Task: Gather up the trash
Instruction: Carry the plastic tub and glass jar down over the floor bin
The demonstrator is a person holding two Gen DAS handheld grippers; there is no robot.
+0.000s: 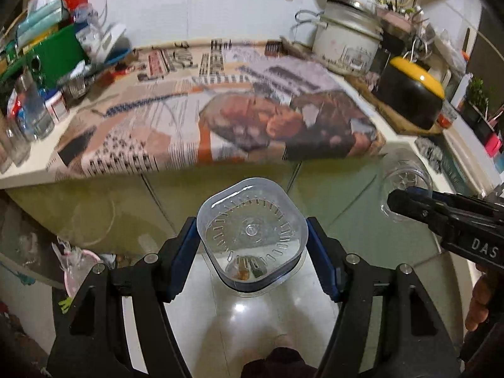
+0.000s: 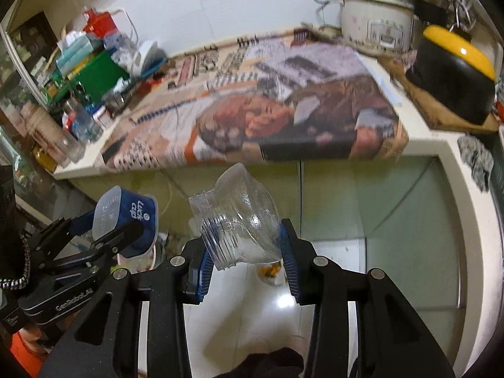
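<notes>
The newspaper-covered counter point(image 1: 220, 110) fills the upper frame. Both tongs hang over the floor with a load. The left tongs point(image 1: 252, 252) clench a clear square cup point(image 1: 252, 233), frame centre, a few scraps inside. The right tongs point(image 2: 242, 252) grip 1 tilted clear jar point(image 2: 239, 220), seemingly empty. Keep both level and squeezed until over a bin.

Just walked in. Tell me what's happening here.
A person is collecting trash with two handheld grippers. The left gripper is shut on a plastic cup with a blue label; the right gripper is shut on a clear jar. Both are held off the floor in front of a newspaper-covered counter.
</notes>
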